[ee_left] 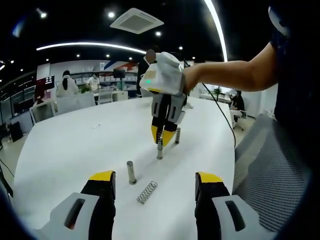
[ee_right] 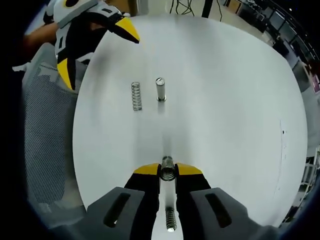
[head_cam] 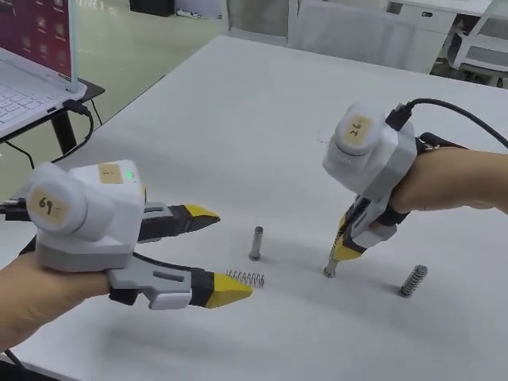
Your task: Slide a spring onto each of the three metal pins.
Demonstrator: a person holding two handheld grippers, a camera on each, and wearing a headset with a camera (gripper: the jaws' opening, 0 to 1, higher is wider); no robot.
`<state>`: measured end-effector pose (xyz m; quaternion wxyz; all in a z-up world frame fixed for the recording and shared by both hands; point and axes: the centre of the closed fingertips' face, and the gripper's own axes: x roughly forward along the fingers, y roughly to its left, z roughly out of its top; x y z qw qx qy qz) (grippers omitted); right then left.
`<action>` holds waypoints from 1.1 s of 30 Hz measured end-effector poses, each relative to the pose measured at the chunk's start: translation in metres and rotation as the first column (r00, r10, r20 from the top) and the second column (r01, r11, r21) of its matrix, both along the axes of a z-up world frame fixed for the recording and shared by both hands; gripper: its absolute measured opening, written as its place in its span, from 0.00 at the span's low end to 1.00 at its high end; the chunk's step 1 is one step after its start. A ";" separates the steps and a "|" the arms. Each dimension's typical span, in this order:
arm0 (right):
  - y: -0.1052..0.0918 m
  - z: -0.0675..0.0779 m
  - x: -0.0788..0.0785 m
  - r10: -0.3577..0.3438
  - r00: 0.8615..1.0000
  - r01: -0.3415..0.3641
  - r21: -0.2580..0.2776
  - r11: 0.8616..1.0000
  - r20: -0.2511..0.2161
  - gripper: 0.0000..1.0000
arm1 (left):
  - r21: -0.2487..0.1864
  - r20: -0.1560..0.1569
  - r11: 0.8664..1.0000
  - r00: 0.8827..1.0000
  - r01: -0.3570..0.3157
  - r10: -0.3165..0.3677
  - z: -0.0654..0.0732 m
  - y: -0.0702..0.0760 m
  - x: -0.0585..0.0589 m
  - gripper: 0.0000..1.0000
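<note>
Head view: left tool [head_cam: 217,254] wide open, empty; loose spring [head_cam: 246,279] lies on the tabletop [head_cam: 262,119] by its lower tip, near a bare pin [head_cam: 256,242]; right tool [head_cam: 347,252] sits over a second pin [head_cam: 329,270]; left gripper view: right tool pinches a held spring [ee_left: 160,136] above that pin; right gripper view: tips closed on it.

- The left gripper [head_cam: 226,252], at the near left, lies level over the white worktop [head_cam: 238,119] with its jaws wide apart.
- A loose spring [head_cam: 246,278] lies flat just beside its nearer yellow tip.
- A bare pin [head_cam: 256,242] stands upright just beyond that spring.
- The right gripper [head_cam: 347,250] points down, its tips close together at the top of a second pin [head_cam: 329,270].
- Another spring [head_cam: 413,280] lies to the right of that pin.
- A laptop [head_cam: 28,63] sits at the far left.
</note>
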<state>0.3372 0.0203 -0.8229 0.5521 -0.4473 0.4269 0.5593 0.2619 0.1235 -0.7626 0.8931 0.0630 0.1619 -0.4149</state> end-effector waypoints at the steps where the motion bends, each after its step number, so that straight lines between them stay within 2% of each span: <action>1: 0.000 -0.002 0.000 0.000 1.000 0.000 0.000 1.000 -0.001 0.09 | 0.000 0.000 1.000 1.000 0.000 0.000 0.000 0.000 0.000 0.60; 16: -0.003 -0.021 -0.001 -0.024 1.000 0.024 -0.007 1.000 -0.013 0.09 | 0.004 -0.001 1.000 1.000 -0.001 0.001 0.000 0.000 -0.001 0.59; 33: -0.002 -0.024 0.000 -0.021 1.000 0.020 -0.011 1.000 -0.017 0.11 | 0.004 -0.006 1.000 1.000 -0.004 0.004 -0.002 0.002 -0.001 0.59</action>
